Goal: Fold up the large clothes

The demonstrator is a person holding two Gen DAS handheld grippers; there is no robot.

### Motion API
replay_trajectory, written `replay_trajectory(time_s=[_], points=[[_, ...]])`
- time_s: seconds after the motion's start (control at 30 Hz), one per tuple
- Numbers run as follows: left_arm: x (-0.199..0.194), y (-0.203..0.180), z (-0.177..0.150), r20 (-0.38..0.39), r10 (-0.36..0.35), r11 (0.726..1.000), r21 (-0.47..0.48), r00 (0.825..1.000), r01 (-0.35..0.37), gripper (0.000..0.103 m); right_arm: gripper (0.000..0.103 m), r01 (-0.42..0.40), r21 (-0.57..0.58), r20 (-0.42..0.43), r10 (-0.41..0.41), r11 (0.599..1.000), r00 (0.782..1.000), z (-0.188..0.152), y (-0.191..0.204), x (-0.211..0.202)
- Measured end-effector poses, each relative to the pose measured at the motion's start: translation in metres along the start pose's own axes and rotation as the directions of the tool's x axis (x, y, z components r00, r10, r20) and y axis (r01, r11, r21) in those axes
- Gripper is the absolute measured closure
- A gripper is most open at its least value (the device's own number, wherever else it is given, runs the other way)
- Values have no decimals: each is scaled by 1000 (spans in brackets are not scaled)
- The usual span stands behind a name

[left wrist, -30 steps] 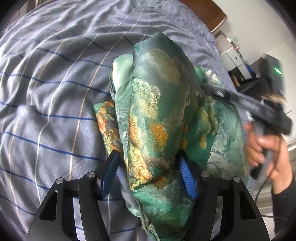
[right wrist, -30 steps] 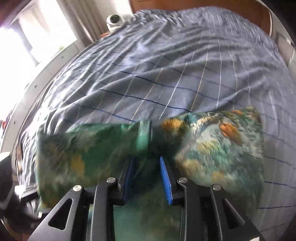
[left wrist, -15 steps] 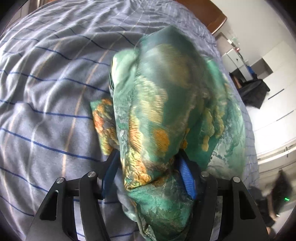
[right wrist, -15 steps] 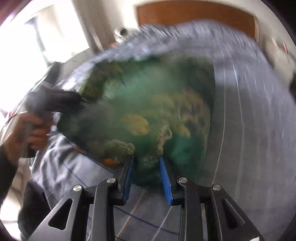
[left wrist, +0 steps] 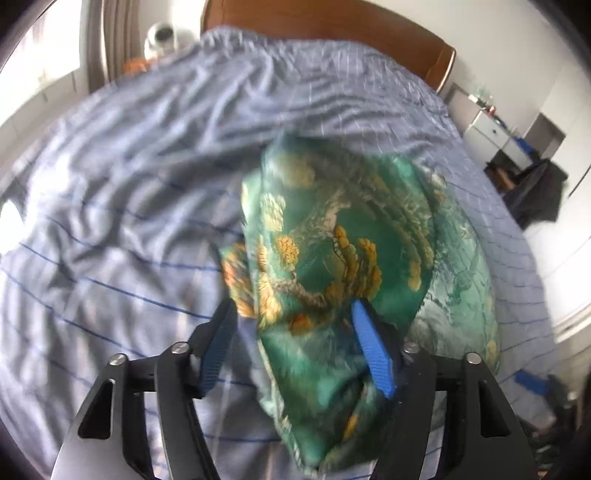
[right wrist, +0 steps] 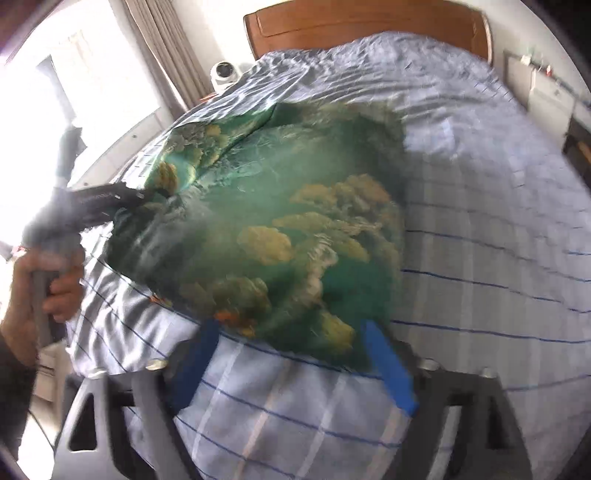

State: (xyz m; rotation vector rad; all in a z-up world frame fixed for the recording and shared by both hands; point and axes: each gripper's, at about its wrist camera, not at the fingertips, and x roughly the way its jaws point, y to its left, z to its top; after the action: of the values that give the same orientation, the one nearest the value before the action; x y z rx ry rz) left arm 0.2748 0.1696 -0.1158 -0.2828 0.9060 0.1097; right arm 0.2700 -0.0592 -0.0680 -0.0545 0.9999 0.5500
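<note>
A green silk garment with orange and gold print [left wrist: 343, 251] lies folded on the blue striped bedsheet [left wrist: 122, 192]. In the left wrist view my left gripper [left wrist: 291, 343] is open, its blue pads wide apart with the cloth's near end bunched between them. In the right wrist view my right gripper [right wrist: 291, 354] is open, its blurred blue pads on each side of the garment's [right wrist: 280, 221] near edge. The left gripper [right wrist: 147, 194] shows there at the garment's left edge, held by a hand.
A wooden headboard [right wrist: 365, 22] is at the far end of the bed. A white round device [right wrist: 223, 72] sits by the curtain. A white cabinet [left wrist: 491, 129] and dark clothing [left wrist: 535, 195] stand at the right of the bed.
My right gripper has opened and let go of the garment, after swinging it over onto the bed. The left gripper's view has tilted up toward the headboard; the cloth now lies flatter.
</note>
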Motion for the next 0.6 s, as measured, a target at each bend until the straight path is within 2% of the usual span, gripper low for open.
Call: replay_trajectory(time_s=[0.07, 0.2, 0.37, 0.43, 0.5, 0.53, 0.57, 0.6], points=[[-14, -6, -1, 39, 23, 999, 24, 999, -24, 29, 18, 22, -23, 29, -22, 999, 999, -6, 2, -14], [-34, -18, -2, 87, 54, 996, 61, 995, -60, 28, 18, 84, -77, 79, -78, 993, 994, -19, 7, -35], [-44, -24, -1, 109, 79, 991, 98, 991, -90, 28, 18, 119, -112, 105, -107, 987, 989, -28, 11, -49], [-46, -25, 1, 107, 69, 991, 107, 992, -80, 28, 18, 117, -110, 105, -105, 987, 989, -30, 10, -50], [-45, -13, 9, 72, -2, 997, 83, 997, -4, 27, 18, 115, -106, 106, -104, 988, 989, -31, 10, -53], [-42, 0, 15, 36, -85, 996, 40, 996, 83, 22, 18, 113, -104, 105, -102, 988, 989, -31, 9, -53], [-39, 8, 18, 0, -168, 986, -5, 986, 168, 17, 18, 112, -98, 105, -101, 989, 989, -31, 6, -53], [-29, 25, 25, -46, -291, 955, -82, 956, 287, 16, 18, 111, -90, 108, -101, 990, 989, -30, 5, -54]])
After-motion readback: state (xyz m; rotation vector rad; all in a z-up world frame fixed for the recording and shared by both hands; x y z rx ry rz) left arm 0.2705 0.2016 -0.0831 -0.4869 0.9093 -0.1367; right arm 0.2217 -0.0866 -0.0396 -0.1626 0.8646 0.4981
